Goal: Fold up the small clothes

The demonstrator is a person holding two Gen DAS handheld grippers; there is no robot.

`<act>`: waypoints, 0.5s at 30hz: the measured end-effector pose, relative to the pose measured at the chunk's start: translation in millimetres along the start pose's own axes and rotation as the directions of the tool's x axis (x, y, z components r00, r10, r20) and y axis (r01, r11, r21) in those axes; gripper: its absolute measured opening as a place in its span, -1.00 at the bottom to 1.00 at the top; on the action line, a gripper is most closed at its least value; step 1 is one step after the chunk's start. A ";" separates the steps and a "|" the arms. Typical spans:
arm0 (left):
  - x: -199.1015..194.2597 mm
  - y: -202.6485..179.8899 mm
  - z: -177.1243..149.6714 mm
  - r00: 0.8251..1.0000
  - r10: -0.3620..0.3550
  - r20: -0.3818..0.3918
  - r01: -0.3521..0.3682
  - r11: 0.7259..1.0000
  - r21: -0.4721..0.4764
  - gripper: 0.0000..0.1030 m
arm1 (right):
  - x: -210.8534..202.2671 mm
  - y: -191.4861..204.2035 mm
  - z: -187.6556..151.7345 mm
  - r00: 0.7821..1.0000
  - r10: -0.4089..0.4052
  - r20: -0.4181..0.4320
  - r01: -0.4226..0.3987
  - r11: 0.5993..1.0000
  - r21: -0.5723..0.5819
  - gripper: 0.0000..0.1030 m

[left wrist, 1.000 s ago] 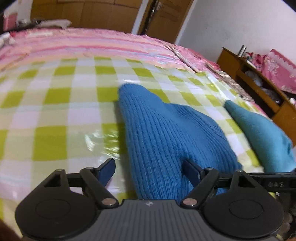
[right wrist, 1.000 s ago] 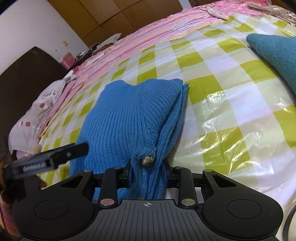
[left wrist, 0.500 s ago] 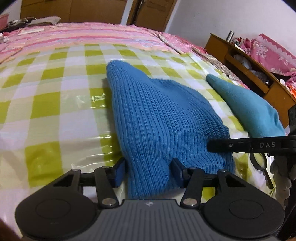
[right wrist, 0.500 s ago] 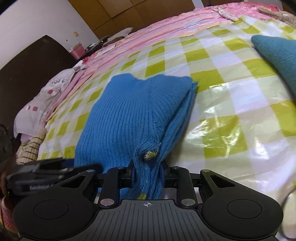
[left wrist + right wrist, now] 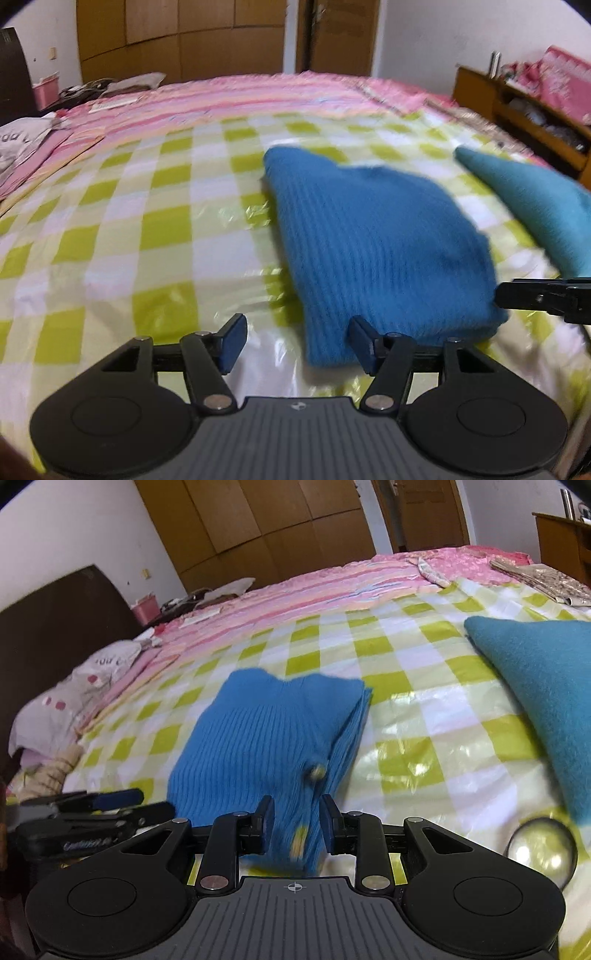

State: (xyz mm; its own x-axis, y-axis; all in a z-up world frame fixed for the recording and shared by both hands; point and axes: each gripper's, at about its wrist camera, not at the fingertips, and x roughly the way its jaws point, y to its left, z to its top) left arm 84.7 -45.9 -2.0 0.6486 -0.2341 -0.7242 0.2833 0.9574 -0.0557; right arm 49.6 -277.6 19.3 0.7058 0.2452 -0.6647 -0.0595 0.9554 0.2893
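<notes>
Right gripper (image 5: 294,829) first: its fingers are clenched on the near edge of the blue sweater (image 5: 273,734), a thick bunch of knit pinched between the pads. Left gripper (image 5: 295,343): fingers spread wide and holding nothing, the sweater's near corner lying between them, close by the right-hand finger (image 5: 364,345) and well clear of the other.

The sweater lies folded on the checked plastic sheet (image 5: 110,229) that covers the bed, straight out ahead of both pairs of fingers.

The risk, as I read it: only one side is held. If the right gripper lifts or drags now, the stacked layers could slide on that slick sheet and the fold could fall open. The left fingers, closing where they are, might catch just the corner or the sheet beneath.

Views differ here. The right wrist view shows the layered edge of the fold, a small button (image 5: 316,771), and a round magnifying glass (image 5: 541,845) beside the right fingers. The left wrist view shows none of those, but it does show the open gap. A teal garment (image 5: 546,694) lies further out, to the right.
</notes>
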 end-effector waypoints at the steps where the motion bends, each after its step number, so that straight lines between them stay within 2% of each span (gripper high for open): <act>1: 0.2 -1.1 -2.2 1.000 0.013 -0.007 -0.013 1.000 0.000 0.29 | 1.8 -0.3 -2.8 1.000 -0.012 -0.011 0.012 1.000 0.010 -0.46; 5: -3.8 -3.1 -8.0 0.999 0.035 -0.018 -0.035 0.999 -0.012 0.39 | 6.1 -3.0 -12.0 0.997 -0.077 -0.032 0.079 0.996 0.053 -0.46; 7: -5.8 -5.0 -10.8 0.999 0.046 -0.025 -0.046 0.999 -0.010 0.45 | 2.7 -0.7 -14.8 0.996 -0.085 -0.028 0.087 0.995 0.054 -0.45; 15: -15.1 -10.6 -22.6 0.998 0.059 -0.026 -0.060 0.998 -0.011 0.69 | -23.9 26.5 -30.3 0.993 -0.100 0.056 0.099 0.995 0.013 -0.45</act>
State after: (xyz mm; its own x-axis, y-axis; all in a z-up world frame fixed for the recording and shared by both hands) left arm 55.9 -48.7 -6.1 0.6457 -0.1725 -0.7439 0.2363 0.9715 -0.0202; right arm 9.8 -253.2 22.0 0.7464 0.1393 -0.6508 0.0201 0.9727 0.2312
